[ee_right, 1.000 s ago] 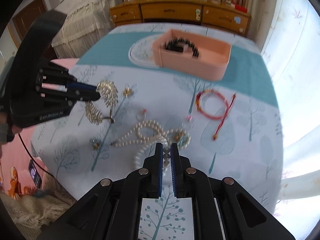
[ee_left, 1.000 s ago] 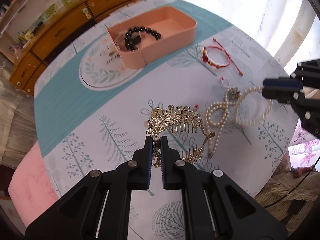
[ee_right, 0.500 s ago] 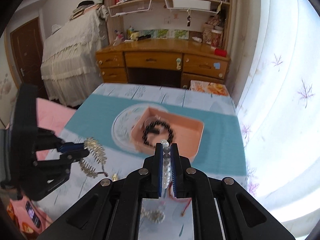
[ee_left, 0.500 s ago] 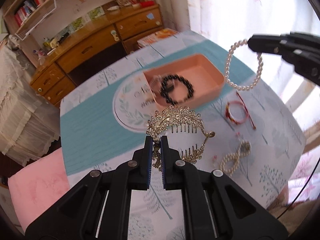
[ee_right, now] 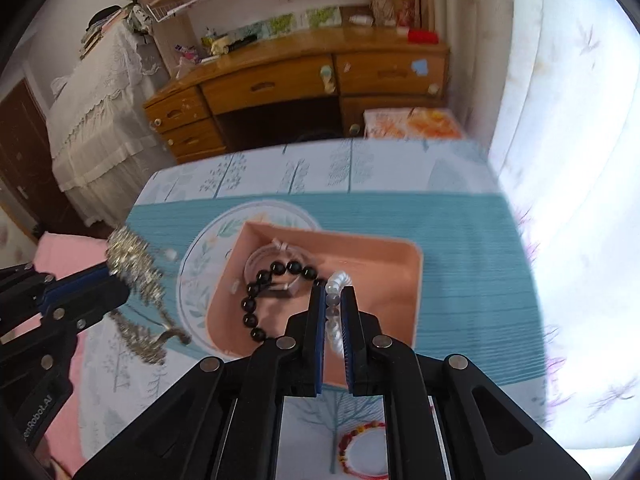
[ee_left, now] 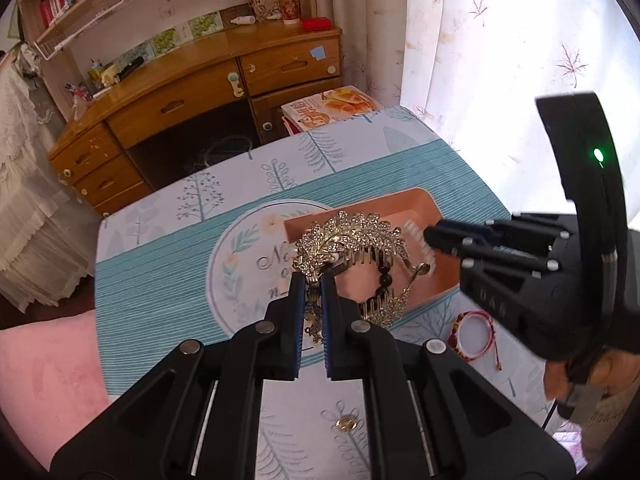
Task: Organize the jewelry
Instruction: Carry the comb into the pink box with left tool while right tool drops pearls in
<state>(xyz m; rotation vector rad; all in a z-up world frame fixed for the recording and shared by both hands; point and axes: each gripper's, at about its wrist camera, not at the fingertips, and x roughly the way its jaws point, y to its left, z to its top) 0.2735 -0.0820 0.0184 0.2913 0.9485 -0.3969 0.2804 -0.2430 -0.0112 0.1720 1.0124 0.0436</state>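
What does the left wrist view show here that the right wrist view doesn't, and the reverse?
Left wrist only: a gold ring on the tablecloth, and the right gripper from outside.

Right wrist only: the pearl bracelet pinched in its jaws, and the black bead bracelet plainly inside the tray.

Both: the pink tray, the gold hair comb in the left gripper, and the red cord bracelet.

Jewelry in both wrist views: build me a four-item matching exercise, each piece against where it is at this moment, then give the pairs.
Things:
1. gold hair comb
2. pearl bracelet
3. black bead bracelet
4. red cord bracelet

Places:
A. lying inside the pink tray
B. on the tablecloth, outside the tray
C. clamped in the left gripper
D. clamped in the right gripper

Pairs: 1-C, 2-D, 3-A, 4-B
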